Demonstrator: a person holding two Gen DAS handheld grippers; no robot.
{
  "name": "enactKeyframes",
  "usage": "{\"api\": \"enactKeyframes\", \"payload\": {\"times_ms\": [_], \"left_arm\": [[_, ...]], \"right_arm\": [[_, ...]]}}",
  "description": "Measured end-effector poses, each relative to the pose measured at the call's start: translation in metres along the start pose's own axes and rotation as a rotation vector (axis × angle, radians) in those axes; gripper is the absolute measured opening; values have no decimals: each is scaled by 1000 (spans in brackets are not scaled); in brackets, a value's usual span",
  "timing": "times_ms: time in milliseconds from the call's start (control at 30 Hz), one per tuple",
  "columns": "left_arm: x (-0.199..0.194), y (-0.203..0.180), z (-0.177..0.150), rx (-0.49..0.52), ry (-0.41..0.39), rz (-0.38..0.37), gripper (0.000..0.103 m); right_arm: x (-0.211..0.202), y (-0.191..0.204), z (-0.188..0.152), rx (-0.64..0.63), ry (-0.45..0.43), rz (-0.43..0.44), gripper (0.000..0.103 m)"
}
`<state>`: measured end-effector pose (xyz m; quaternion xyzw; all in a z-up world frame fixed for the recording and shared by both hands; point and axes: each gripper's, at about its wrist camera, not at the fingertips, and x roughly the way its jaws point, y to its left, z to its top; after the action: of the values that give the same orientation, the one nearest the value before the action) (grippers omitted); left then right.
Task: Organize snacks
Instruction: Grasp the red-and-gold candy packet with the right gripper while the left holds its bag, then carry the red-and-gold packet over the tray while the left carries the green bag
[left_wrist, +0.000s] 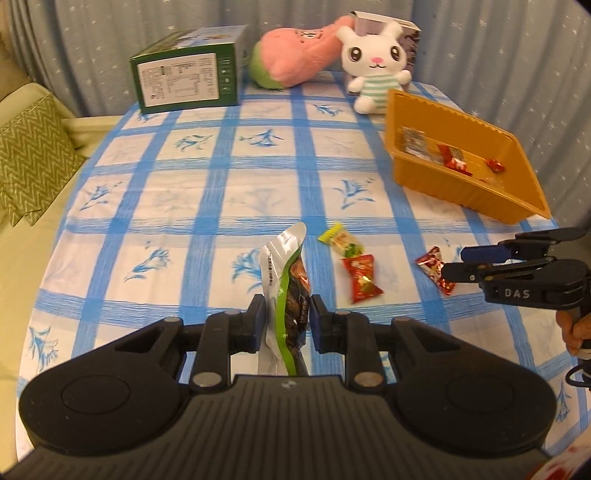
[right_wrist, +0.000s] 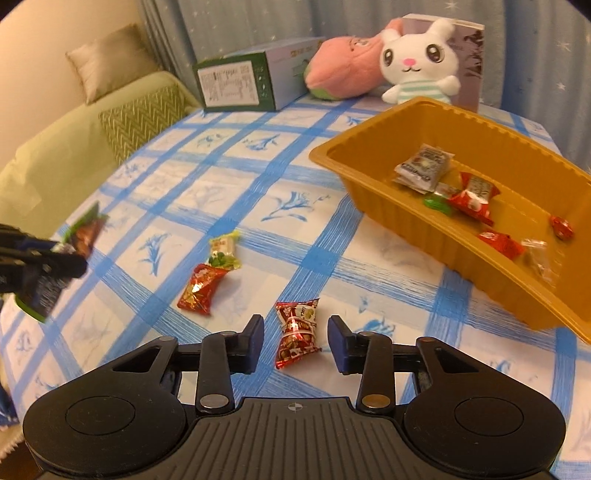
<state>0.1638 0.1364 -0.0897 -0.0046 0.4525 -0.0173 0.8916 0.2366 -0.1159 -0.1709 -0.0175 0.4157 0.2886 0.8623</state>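
Green-and-silver pouch (left_wrist: 286, 295) clamped upright between left gripper (left_wrist: 288, 319) fingers, lifted off the desk (left_wrist: 207, 206). Red candy (right_wrist: 297, 334) flat on the cloth between right gripper (right_wrist: 295, 341) fingers, pads apart on either side, not pressing it. In the right wrist view, at 10 o'clock from that candy: second red candy (right_wrist: 199, 291) touching a yellow-green candy (right_wrist: 223, 251) just beyond it. At 2 o'clock: orange tray (right_wrist: 369, 147), tilted, near end propped higher, holding a grey packet (right_wrist: 423, 168), red candies (right_wrist: 476, 197) and a clear wrapper (right_wrist: 541, 258). At 12 o'clock, far edge of the desk: white rabbit plush (right_wrist: 421, 62) in front of a grey box (right_wrist: 467, 70), pink plush (right_wrist: 343, 72) beside it, green box (right_wrist: 236, 83) further toward 11. Blue-checked cloth over the desk; sofa with cushion (right_wrist: 136, 122) at 9 to 10 o'clock; starred curtain behind.
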Motion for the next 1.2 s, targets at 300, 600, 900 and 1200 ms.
{"api": "enactKeyframes", "payload": {"times_ms": [300,600,900,1200], "left_arm": [[0,4,0,-6,3,7,23],[2,-4,6,19,-6,-12,23],[0,-18,23,70,-37,-45,23],[4,-54,55,170,-91,-114,23]], "right_arm": [[22,2,-1,-35,54,-36,33],[18,6,-2,-71,45,-40,21],[-17,-1,2,2,-13,-34,21],[-75,-35,3,159,-91,-71,21]]}}
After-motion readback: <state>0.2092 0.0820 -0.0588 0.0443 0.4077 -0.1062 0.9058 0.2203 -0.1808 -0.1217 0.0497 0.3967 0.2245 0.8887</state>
